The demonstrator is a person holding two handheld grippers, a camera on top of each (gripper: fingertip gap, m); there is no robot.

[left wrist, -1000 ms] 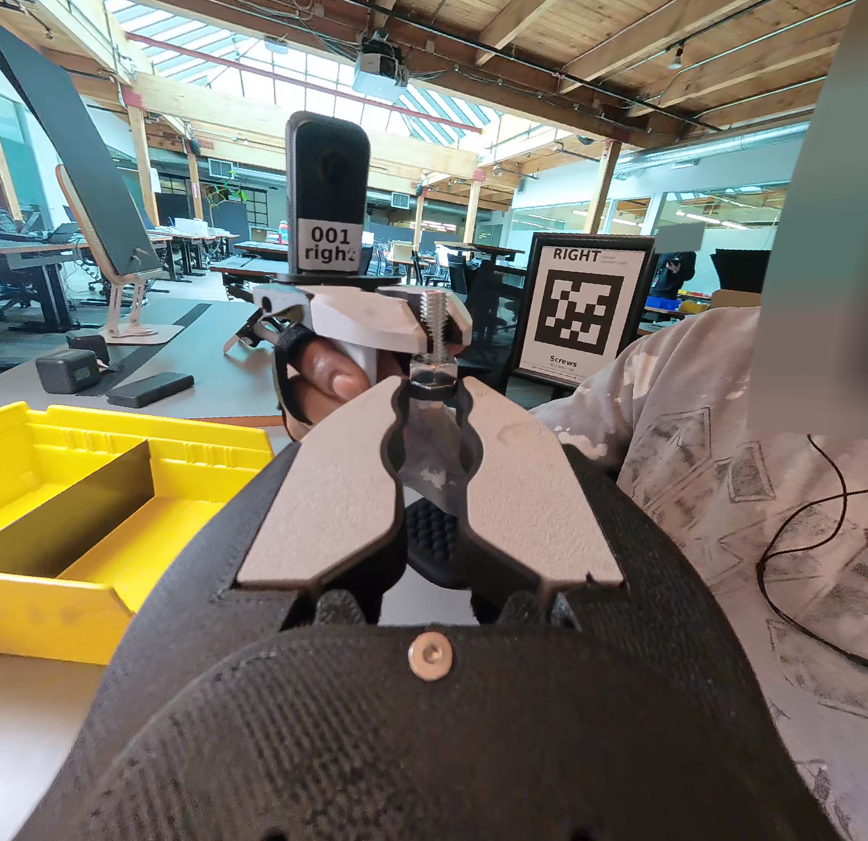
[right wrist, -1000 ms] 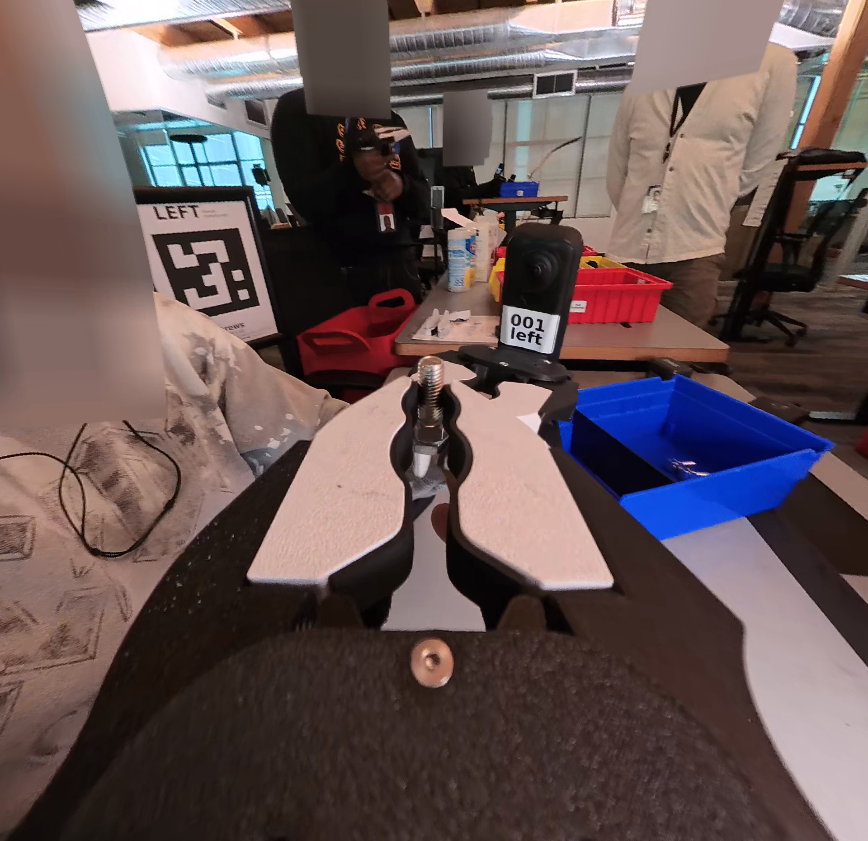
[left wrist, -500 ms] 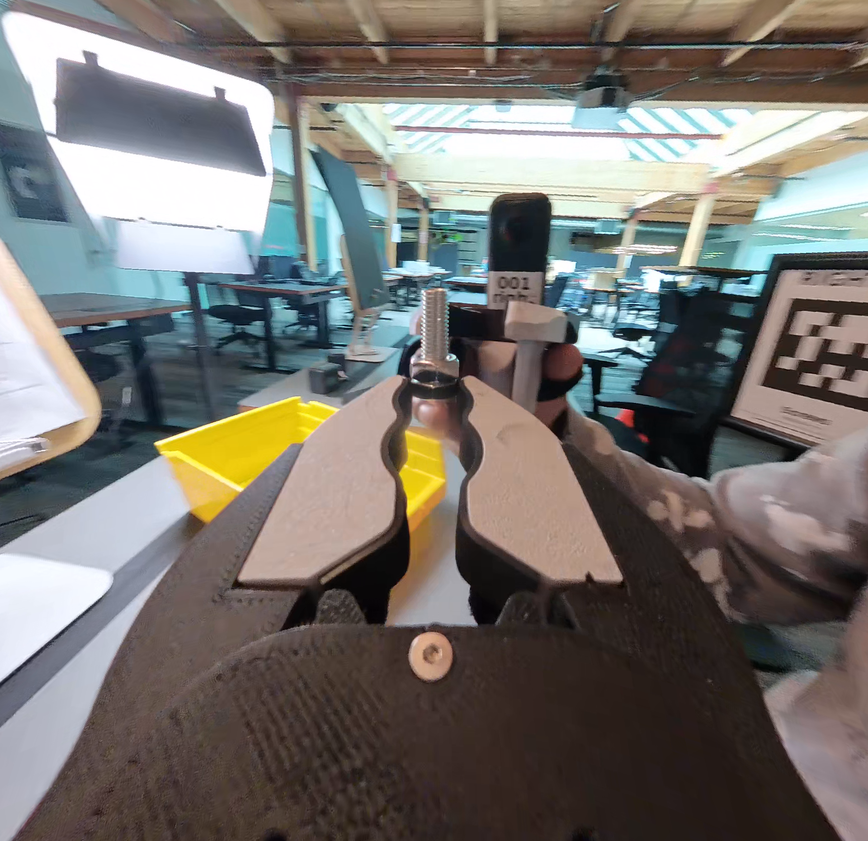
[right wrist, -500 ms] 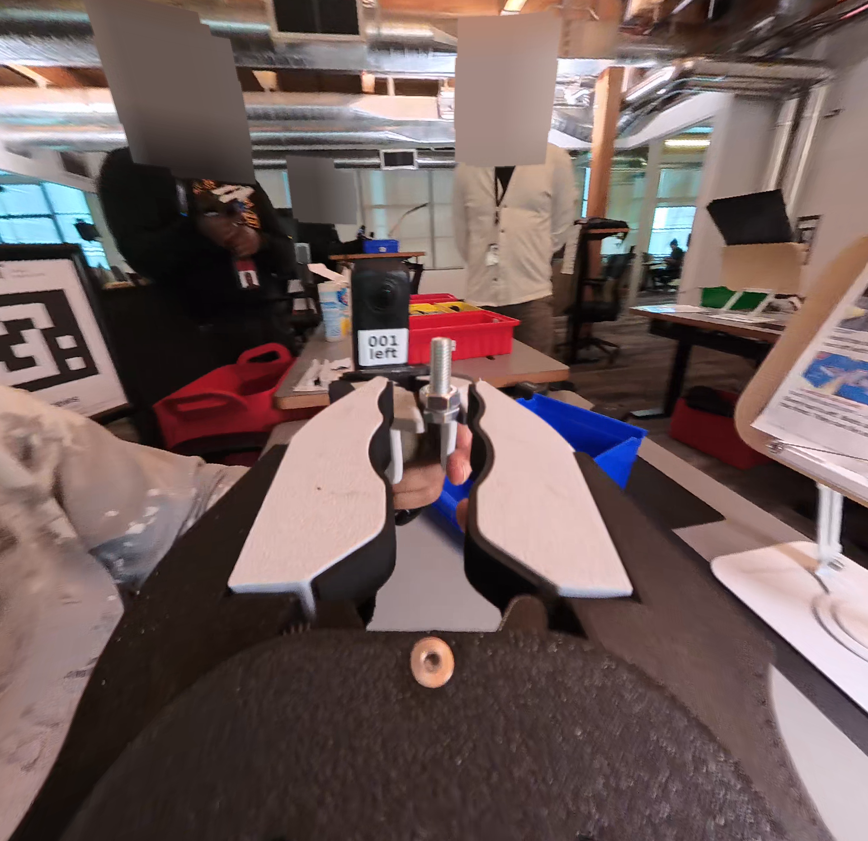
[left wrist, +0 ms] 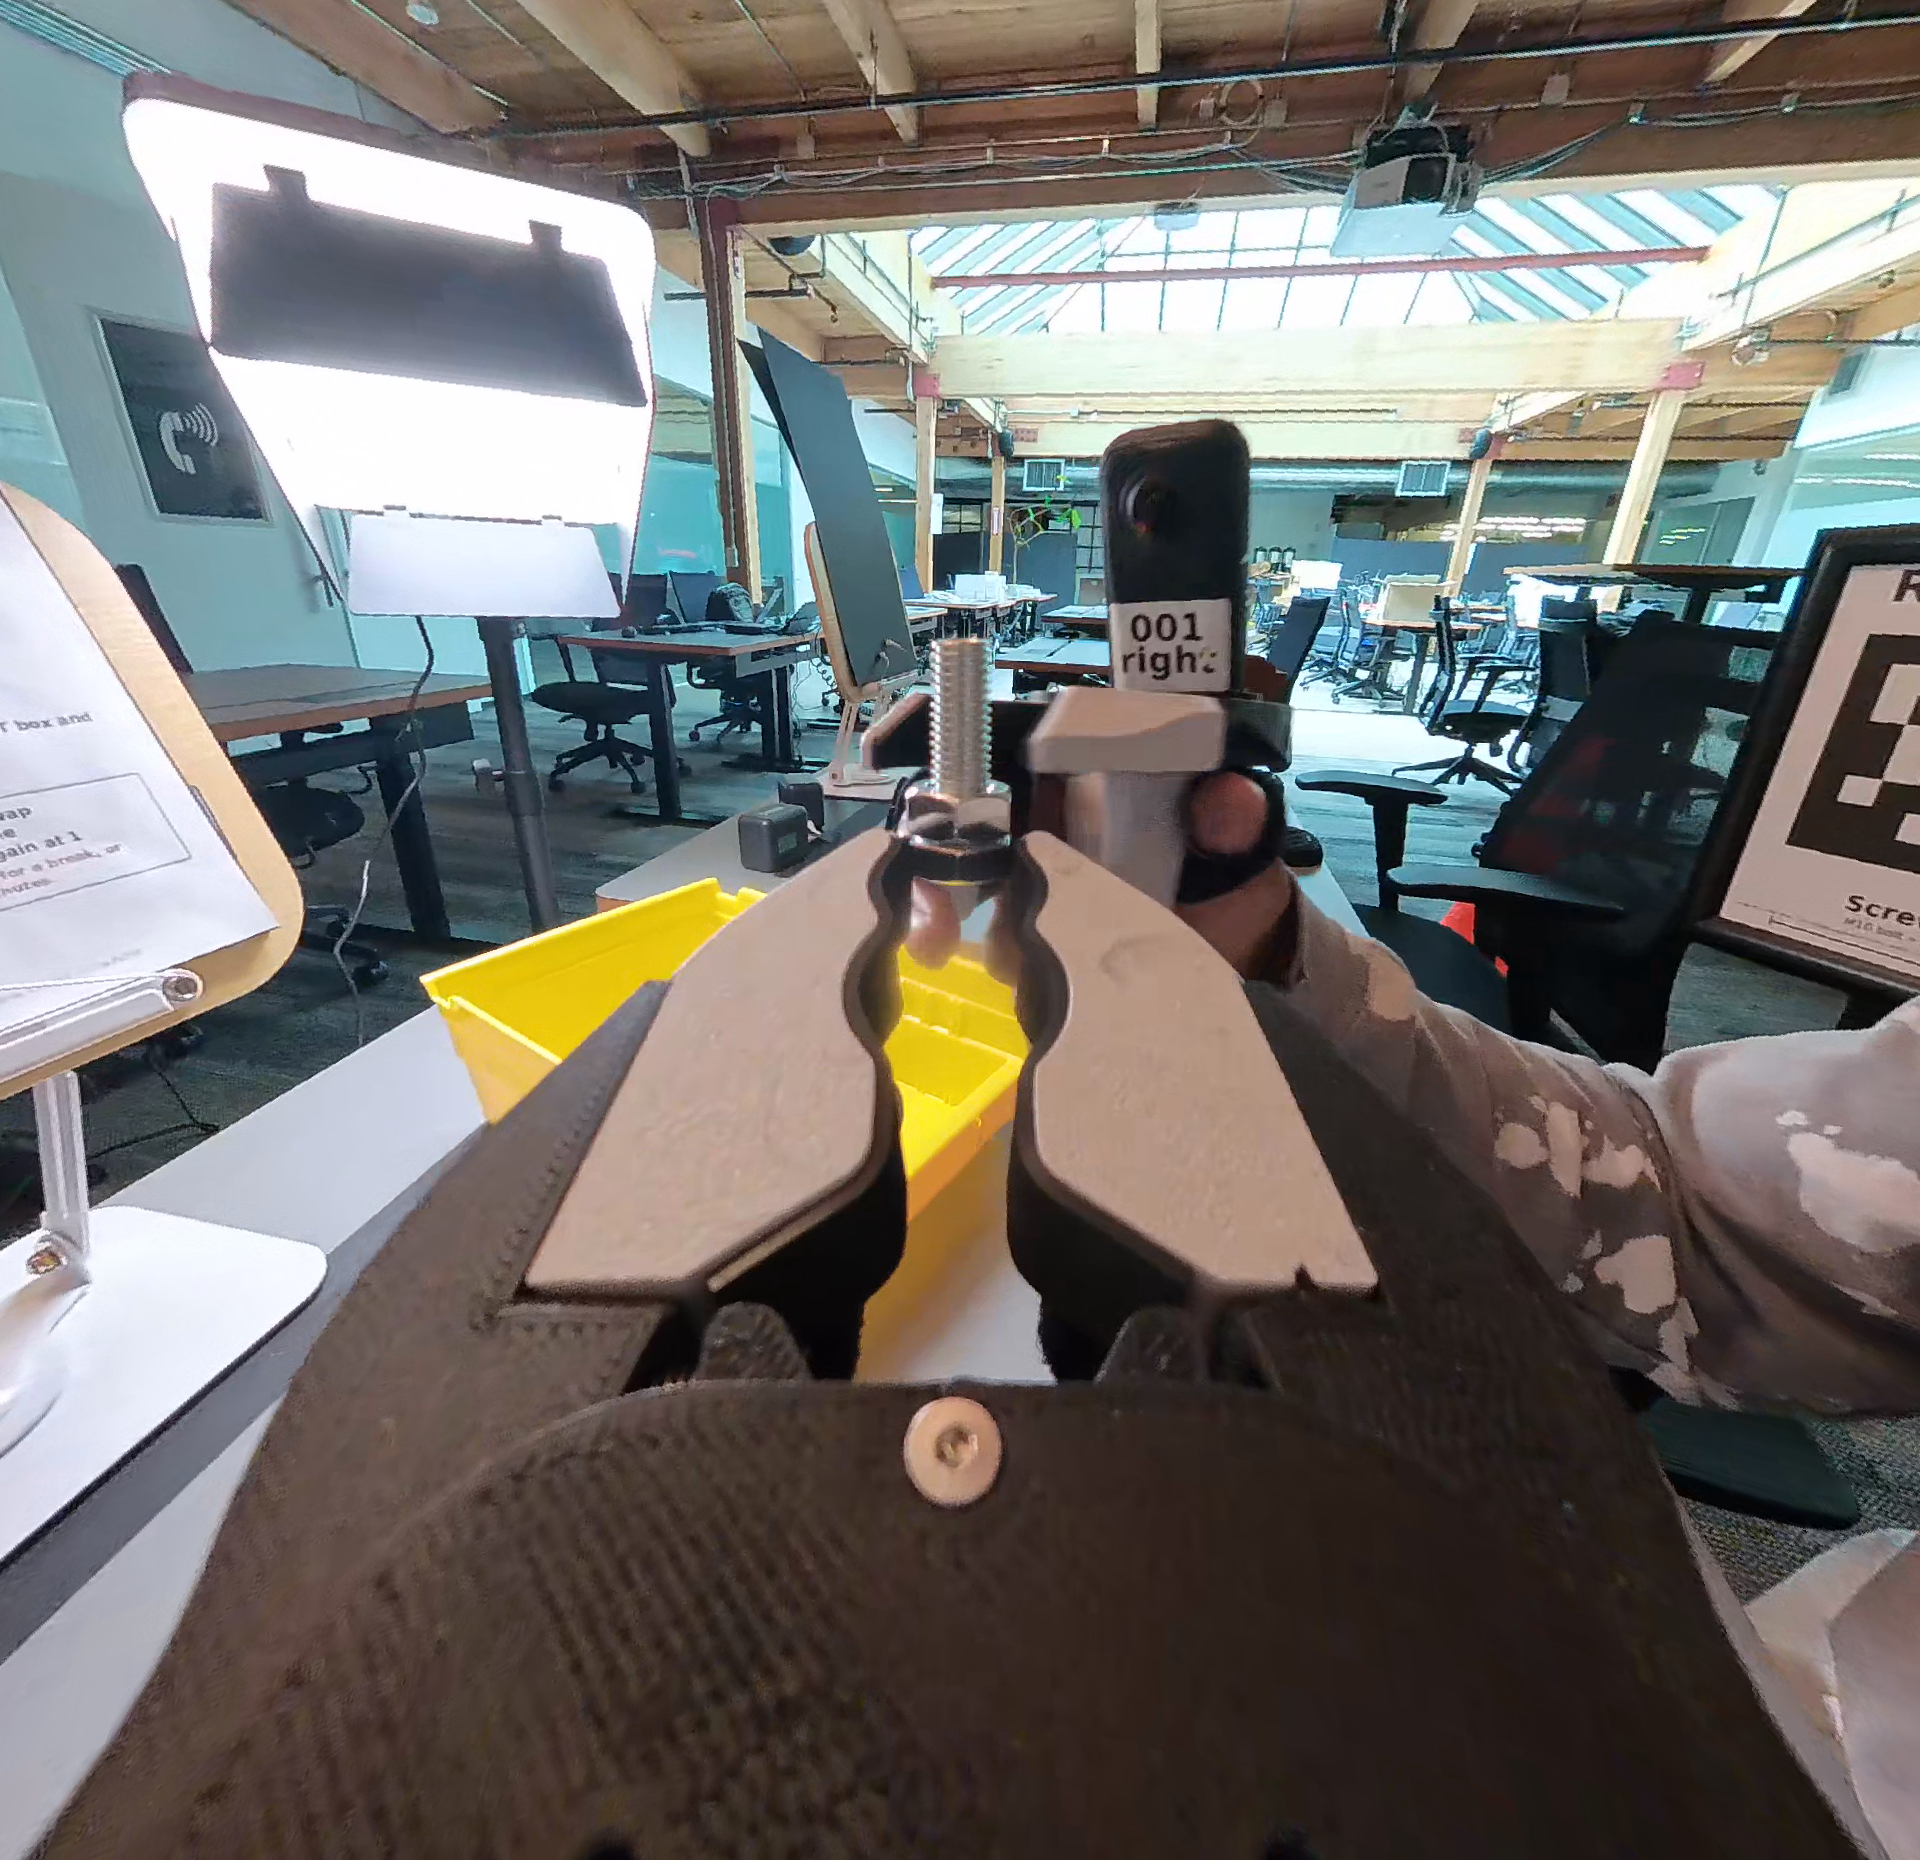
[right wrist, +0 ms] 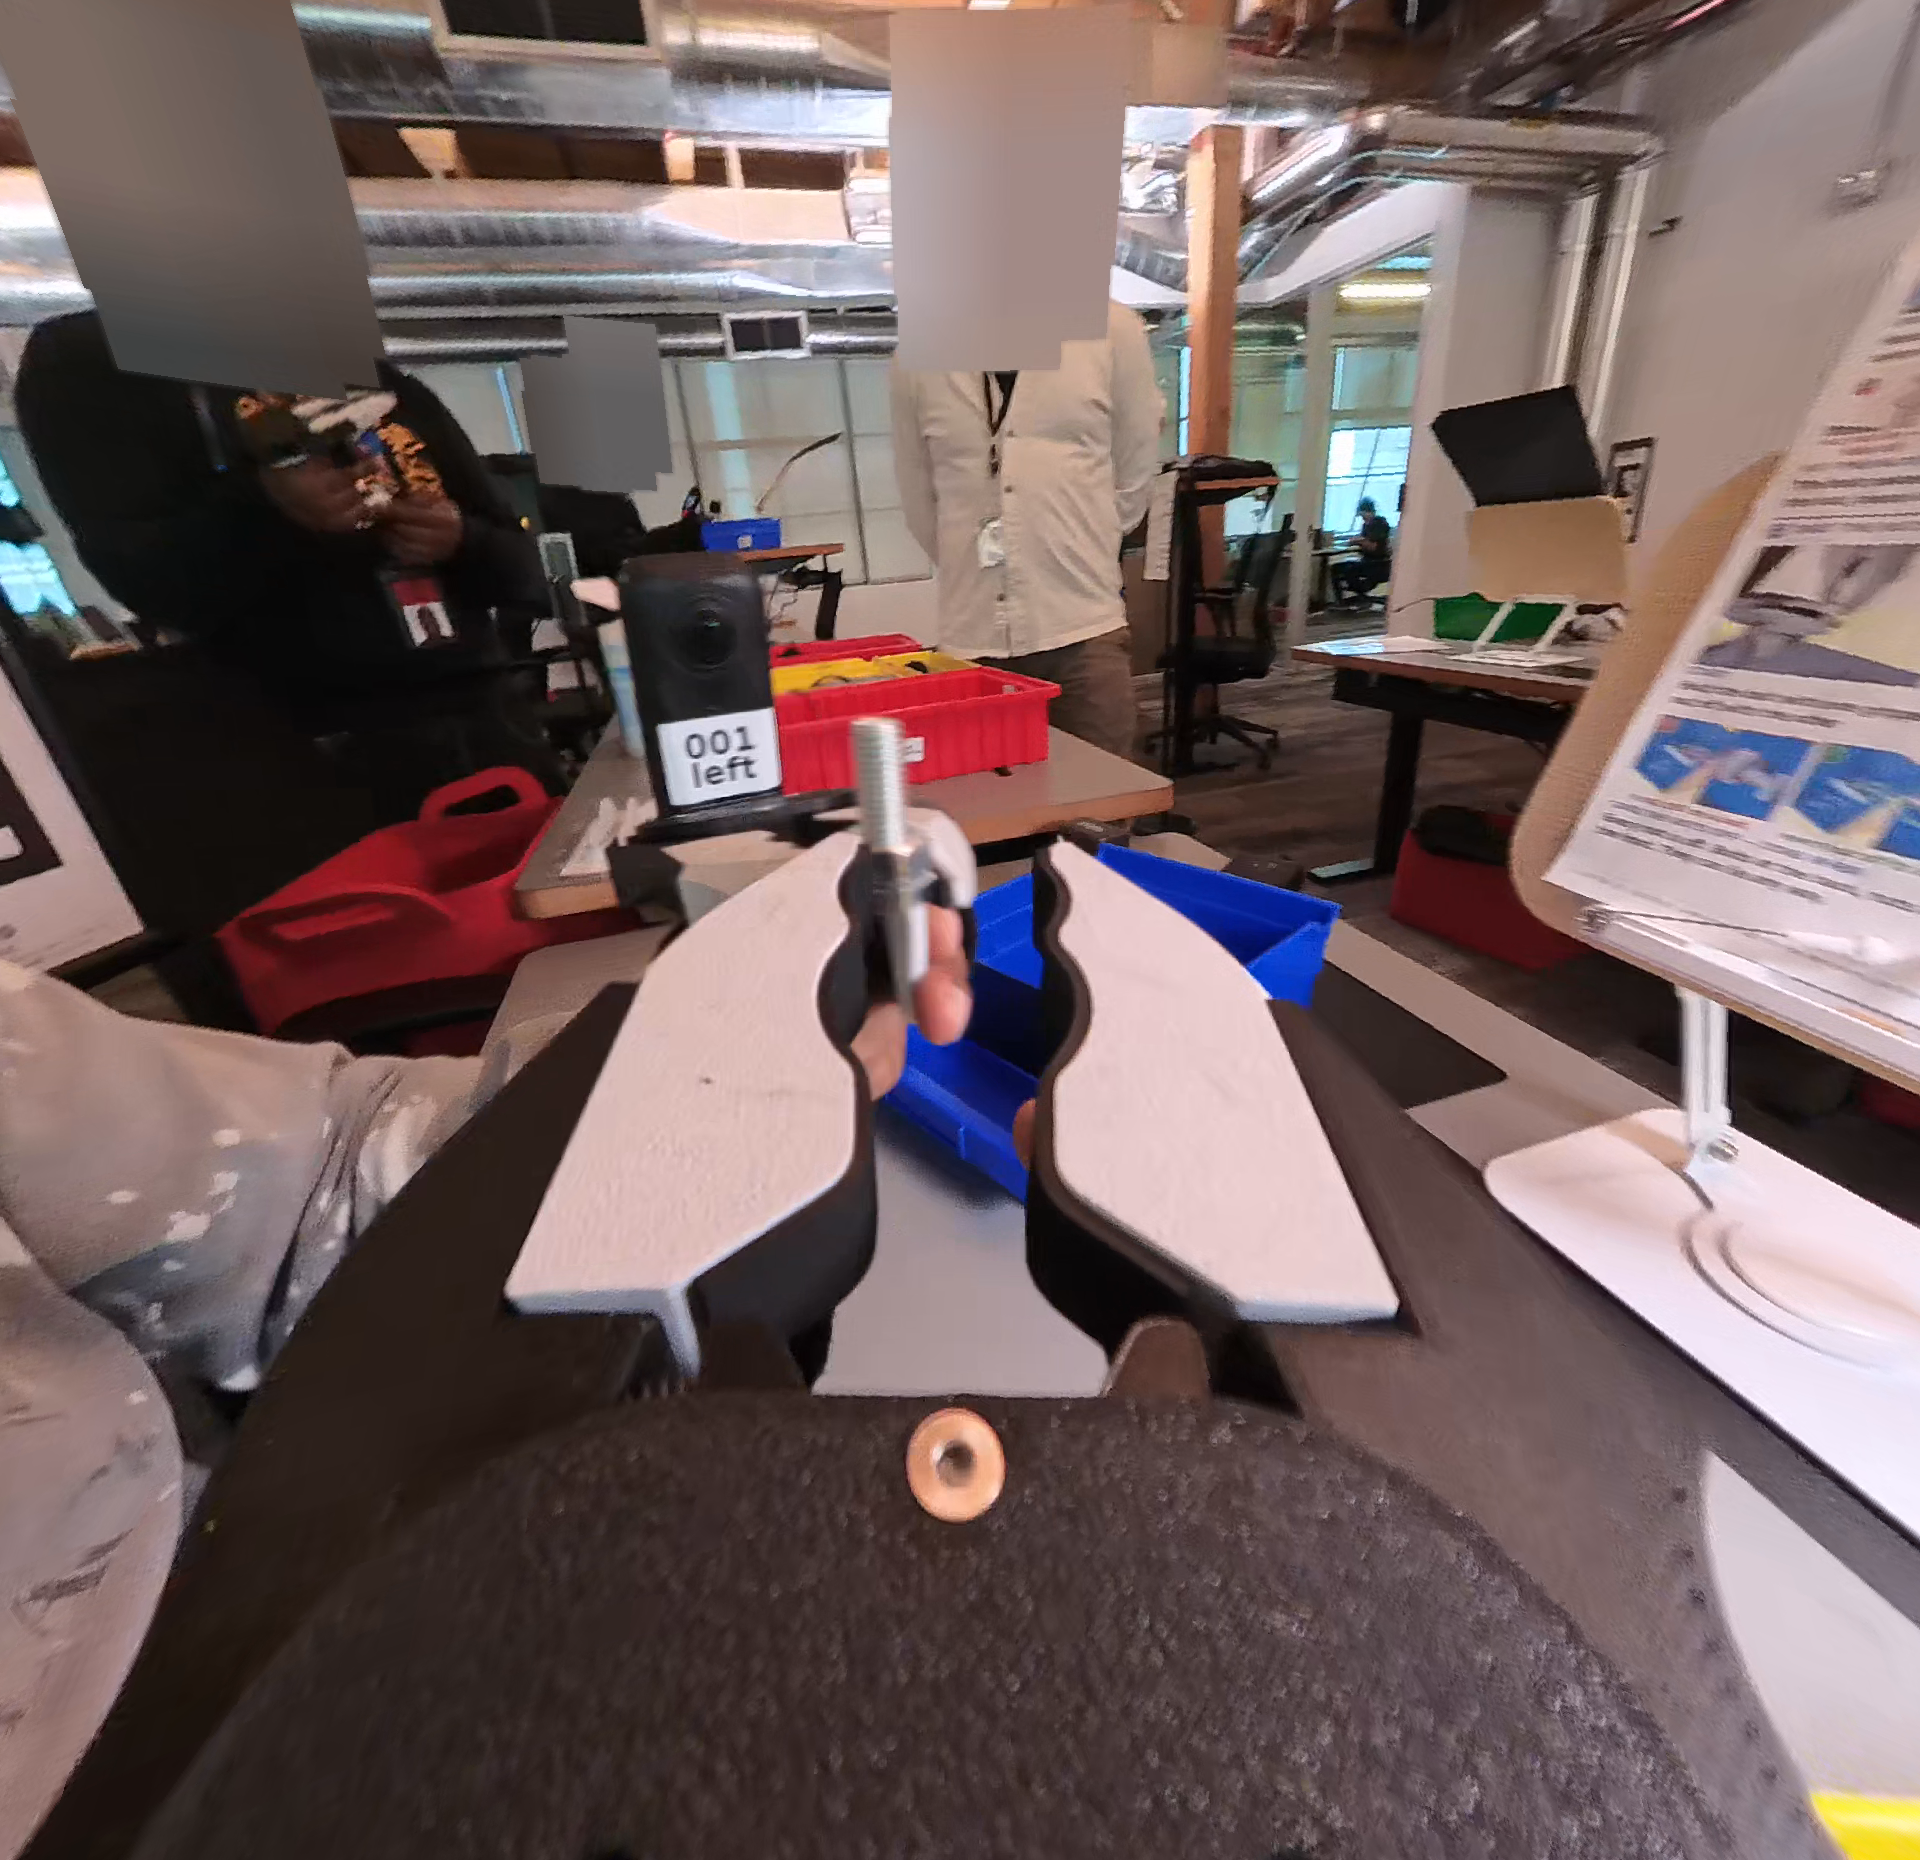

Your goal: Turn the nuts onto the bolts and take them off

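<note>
Steel bolt (left wrist: 961, 709) stands upright, its head pinched in the left gripper (left wrist: 951, 865) so the nut (left wrist: 951, 808) can turn; right gripper (right wrist: 1003, 875), at 1 o'clock, is parted and empty.

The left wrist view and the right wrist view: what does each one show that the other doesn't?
Only the left wrist view shows the yellow bin and the bright light panel. Only the right wrist view shows the blue bin, red trays and two people standing. Both show the bolt with a nut, gripped by the left hand-held gripper; the right hand-held gripper is open.
</note>
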